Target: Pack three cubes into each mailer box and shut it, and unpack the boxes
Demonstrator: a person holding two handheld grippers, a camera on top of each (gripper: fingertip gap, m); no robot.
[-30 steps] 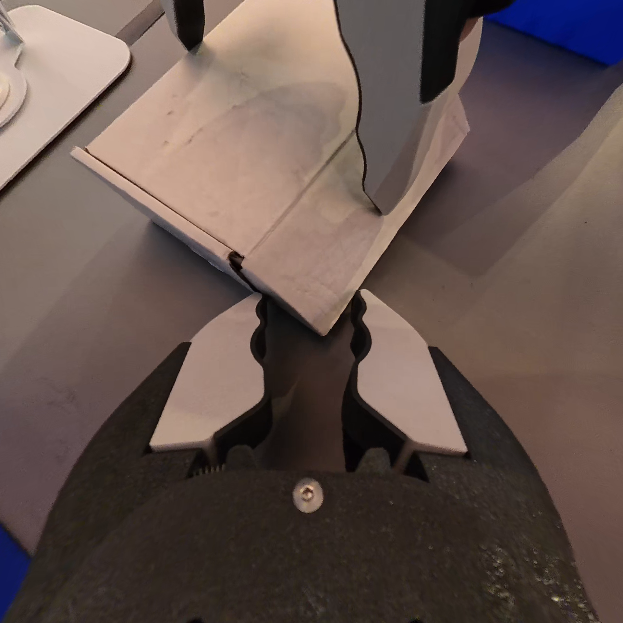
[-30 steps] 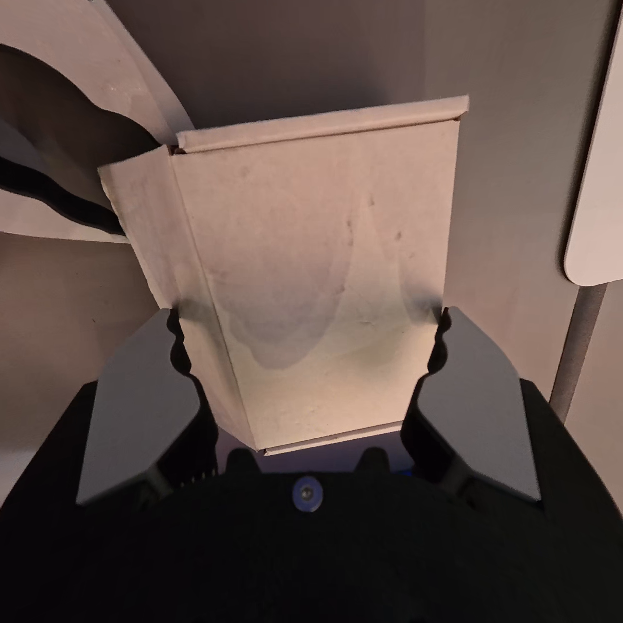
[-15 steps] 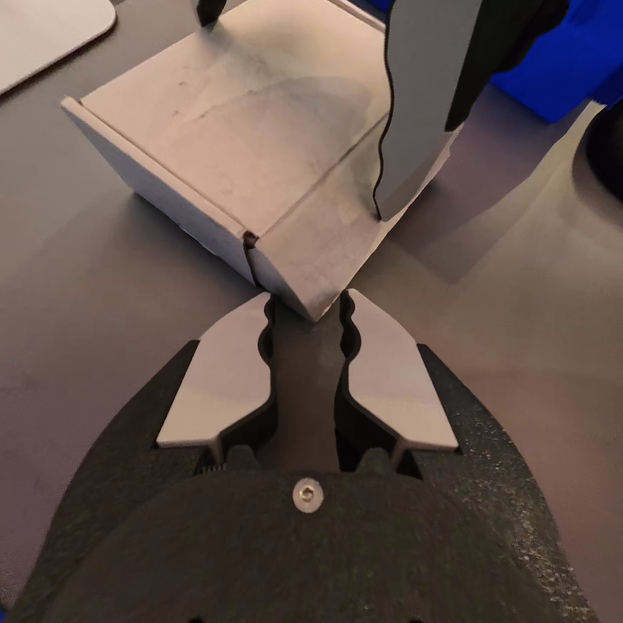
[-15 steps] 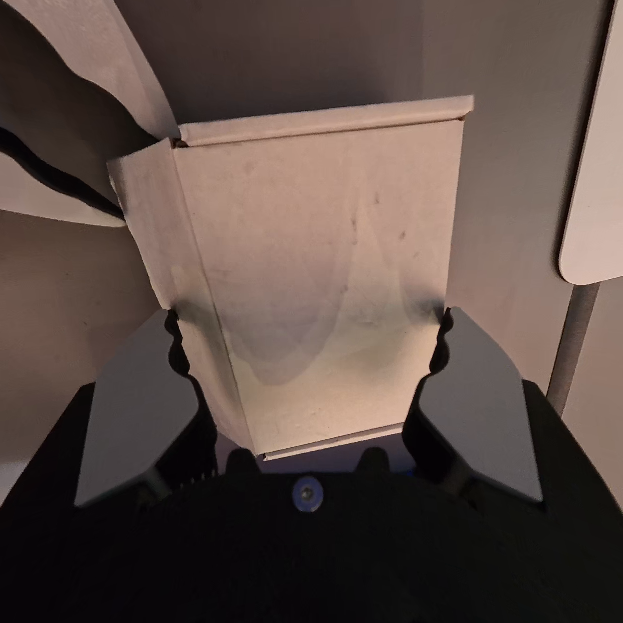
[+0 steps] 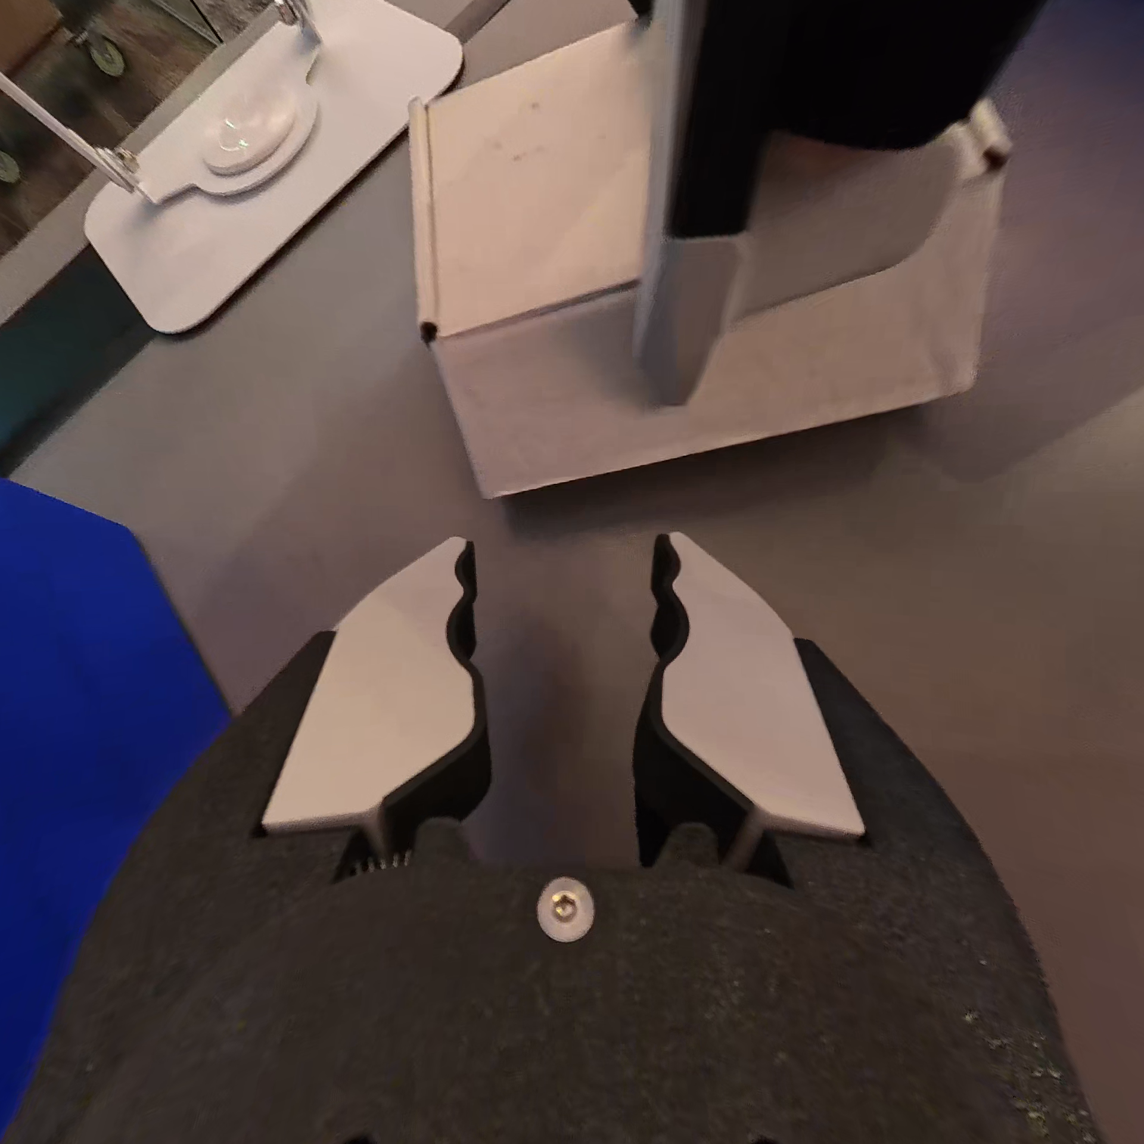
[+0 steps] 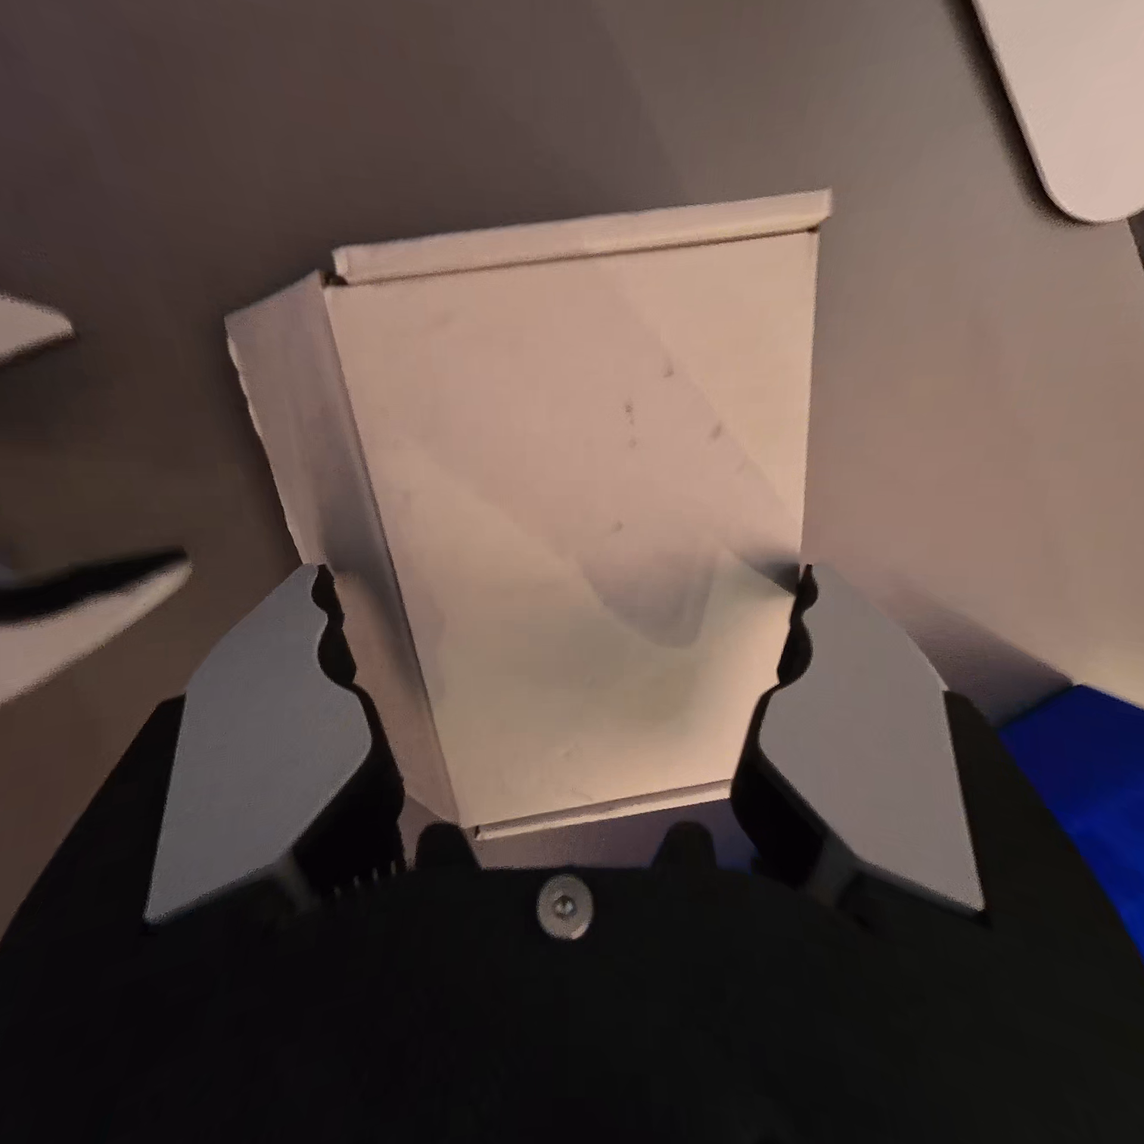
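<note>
1. Left wrist view: the left gripper [image 5: 562,545] has its jaws spread with a clear gap and nothing between them; only the grey counter [image 5: 805,588] shows in the gap; the white mailer box [image 5: 532,204] sits on the counter just ahead of the tips, apart from them, lid down; the right gripper [image 5: 671,371] comes down from above with one finger [image 5: 687,297] against the box's near side; a white flat base plate [image 5: 186,247] lies at the upper left, and a blue sheet [image 5: 74,712] fills the left edge.

2. Right wrist view: the right gripper [image 6: 563,576] has its jaws spread wide around the mailer box [image 6: 576,464]; both fingertips touch the box's two long sides, pinching it across its width; the lid is closed; the left gripper's fingers [image 6: 93,594] appear blurred at the left edge, apart from the box; the white base plate [image 6: 1065,93] is at the upper right.
</note>
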